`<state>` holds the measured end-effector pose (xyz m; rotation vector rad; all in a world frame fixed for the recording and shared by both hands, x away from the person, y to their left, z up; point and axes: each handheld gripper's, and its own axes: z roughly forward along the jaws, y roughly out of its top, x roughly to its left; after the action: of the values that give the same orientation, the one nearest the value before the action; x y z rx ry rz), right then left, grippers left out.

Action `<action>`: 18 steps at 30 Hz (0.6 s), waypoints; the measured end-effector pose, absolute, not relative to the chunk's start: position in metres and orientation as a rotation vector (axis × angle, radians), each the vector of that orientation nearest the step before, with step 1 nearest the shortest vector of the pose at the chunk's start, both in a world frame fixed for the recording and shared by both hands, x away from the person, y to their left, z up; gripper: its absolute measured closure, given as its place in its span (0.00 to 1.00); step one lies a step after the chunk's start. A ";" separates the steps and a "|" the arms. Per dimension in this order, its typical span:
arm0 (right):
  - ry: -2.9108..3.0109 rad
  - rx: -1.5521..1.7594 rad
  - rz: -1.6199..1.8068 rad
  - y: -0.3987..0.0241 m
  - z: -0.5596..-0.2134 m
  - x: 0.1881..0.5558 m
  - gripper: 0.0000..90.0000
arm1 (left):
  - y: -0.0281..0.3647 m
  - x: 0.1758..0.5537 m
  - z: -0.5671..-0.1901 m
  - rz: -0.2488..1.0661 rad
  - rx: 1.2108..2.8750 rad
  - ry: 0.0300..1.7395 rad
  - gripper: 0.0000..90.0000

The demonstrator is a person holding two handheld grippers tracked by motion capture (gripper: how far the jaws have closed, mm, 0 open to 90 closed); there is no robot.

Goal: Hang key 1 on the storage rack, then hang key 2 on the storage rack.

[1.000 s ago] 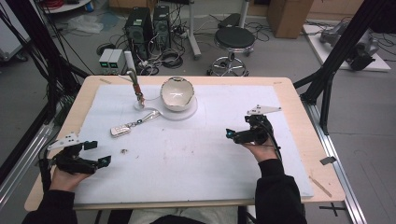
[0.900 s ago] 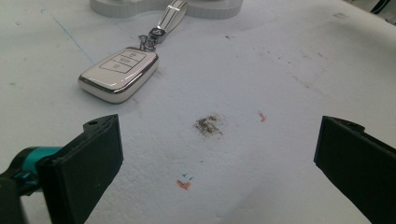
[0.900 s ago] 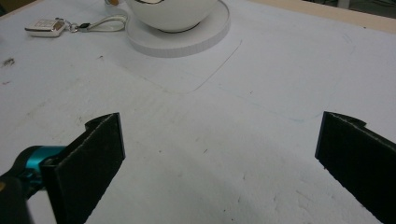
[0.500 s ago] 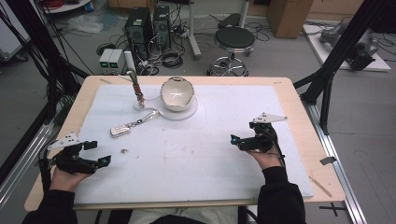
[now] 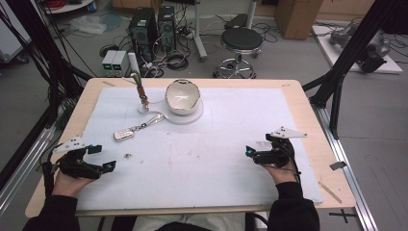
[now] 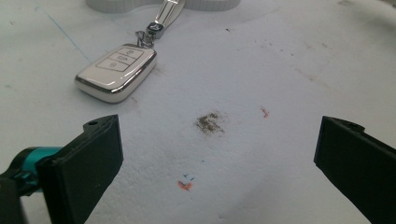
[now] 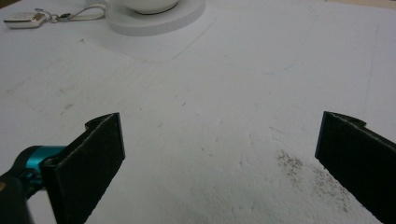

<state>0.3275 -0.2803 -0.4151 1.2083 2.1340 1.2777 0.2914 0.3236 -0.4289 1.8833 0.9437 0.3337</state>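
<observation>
High view: left gripper (image 5: 98, 158) near the table's (image 5: 308, 115) front left corner, right gripper (image 5: 251, 154) toward its front right, car key (image 5: 124, 134) left of centre beside the bowl (image 5: 182, 96), left gripper view: jaws wide apart and empty, car key (image 6: 116, 72) lying ahead, right gripper view: jaws wide apart and empty, bowl's white base (image 7: 156, 21) at the far edge.

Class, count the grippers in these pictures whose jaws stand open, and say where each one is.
2. The left gripper is at the mat's near left corner, short of the key fob. The right gripper is near the mat's right edge. Both hold nothing.

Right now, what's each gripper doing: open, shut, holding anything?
Left gripper: open, holding nothing.
Right gripper: open, holding nothing.
</observation>
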 end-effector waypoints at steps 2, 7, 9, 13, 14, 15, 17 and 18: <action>2.128 1.202 1.261 -0.282 -0.417 0.326 0.01 | 0.318 0.292 -0.421 0.371 1.902 0.903 0.02; 2.127 1.201 1.275 -0.285 -0.416 0.323 0.01 | 0.307 0.296 -0.407 0.406 1.921 0.874 0.02; 2.127 1.192 1.276 -0.285 -0.416 0.321 0.01 | 0.306 0.296 -0.405 0.406 1.918 0.877 0.02; 2.130 1.170 1.280 -0.286 -0.417 0.316 0.01 | 0.307 0.296 -0.404 0.407 1.908 0.885 0.02; 2.129 1.168 1.279 -0.287 -0.417 0.315 0.01 | 0.307 0.297 -0.404 0.407 1.909 0.886 0.02; 2.128 1.169 1.279 -0.288 -0.418 0.314 0.01 | 0.307 0.297 -0.403 0.408 1.913 0.885 0.02; 2.121 1.168 1.280 -0.290 -0.418 0.311 0.01 | 0.307 0.298 -0.402 0.411 1.915 0.883 0.02; 2.116 1.165 1.282 -0.291 -0.418 0.310 0.01 | 0.306 0.299 -0.401 0.409 1.913 0.884 0.02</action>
<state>0.3096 -0.2910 -0.4179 1.1648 2.1160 1.2818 0.2992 0.3062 -0.4012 1.9130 0.8842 0.4087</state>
